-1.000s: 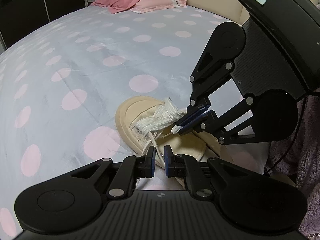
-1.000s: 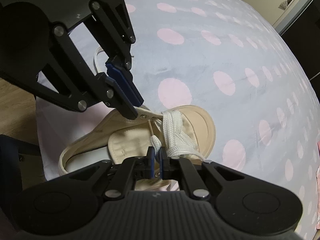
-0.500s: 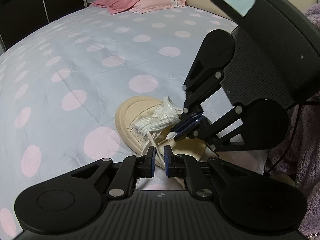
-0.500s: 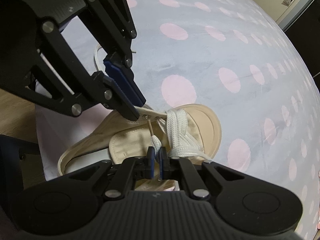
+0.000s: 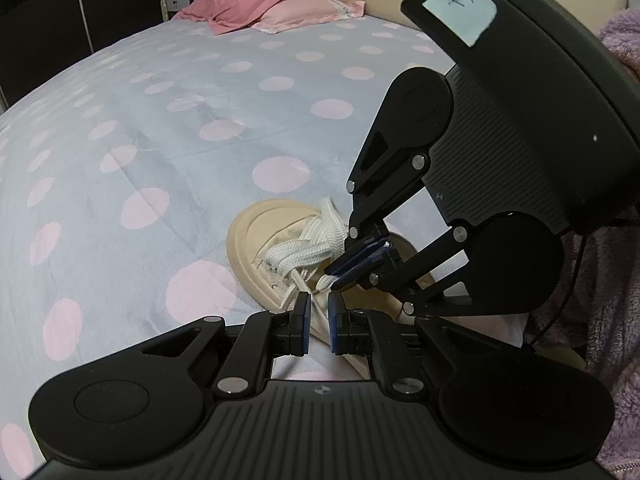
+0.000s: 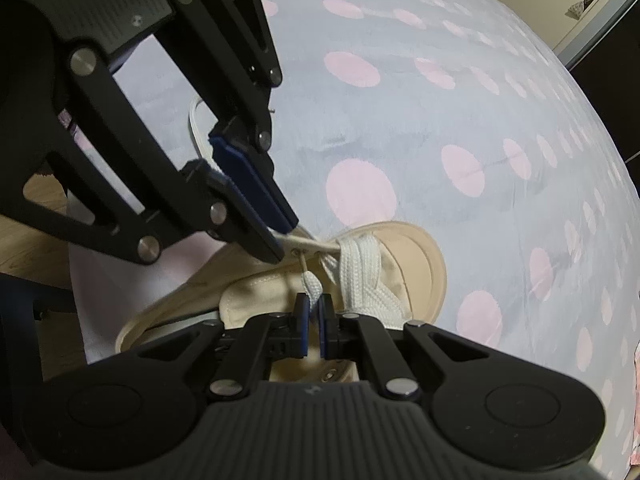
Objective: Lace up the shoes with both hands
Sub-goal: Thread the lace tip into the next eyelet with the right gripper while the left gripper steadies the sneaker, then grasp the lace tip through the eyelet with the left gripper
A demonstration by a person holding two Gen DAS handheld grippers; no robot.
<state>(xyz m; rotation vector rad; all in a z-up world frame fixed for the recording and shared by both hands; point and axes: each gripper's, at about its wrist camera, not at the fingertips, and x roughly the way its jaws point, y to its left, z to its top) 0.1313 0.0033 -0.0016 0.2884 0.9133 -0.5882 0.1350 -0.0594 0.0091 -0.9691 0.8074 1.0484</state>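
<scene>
Left wrist view: a beige canvas shoe point(image 5: 272, 256) lies just below the centre of the frame, on a pale blue bedspread point(image 5: 160, 140) with pink dots. Its toe points to the upper left. White flat lace point(image 5: 304, 248) crosses the lower eyelets. At the bottom centre, the left gripper point(image 5: 318, 312) has its blue pads drawn close together on the shoe's side flap by the eyelet row, apparently to steady the shoe. From the right, the right gripper point(image 5: 332, 276) reaches down with its jaws together, pinching the white lace end right at the eyelet row. A pink pillow point(image 5: 248, 0) sits at the upper centre, and a purple fleece sleeve point(image 5: 616, 260) runs along the right edge.

Right wrist view: the shoe point(image 6: 424, 264) sits at lower centre with its toe to the right. At the bottom centre, the right gripper point(image 6: 314, 312) is clamped on the lace point(image 6: 312, 284), just behind the stiff tip. The short length left free seems meant to keep the tip firm enough to aim, and it points up at an eyelet point(image 6: 298, 252) on the far flap. From the upper left, the left gripper point(image 6: 286, 236) comes down with its pads closed on that flap's edge, right beside the eyelet. This likely holds the hole taut and still for threading. A loose lace loop point(image 6: 196, 120) trails behind it on the bedspread point(image 6: 440, 120).
</scene>
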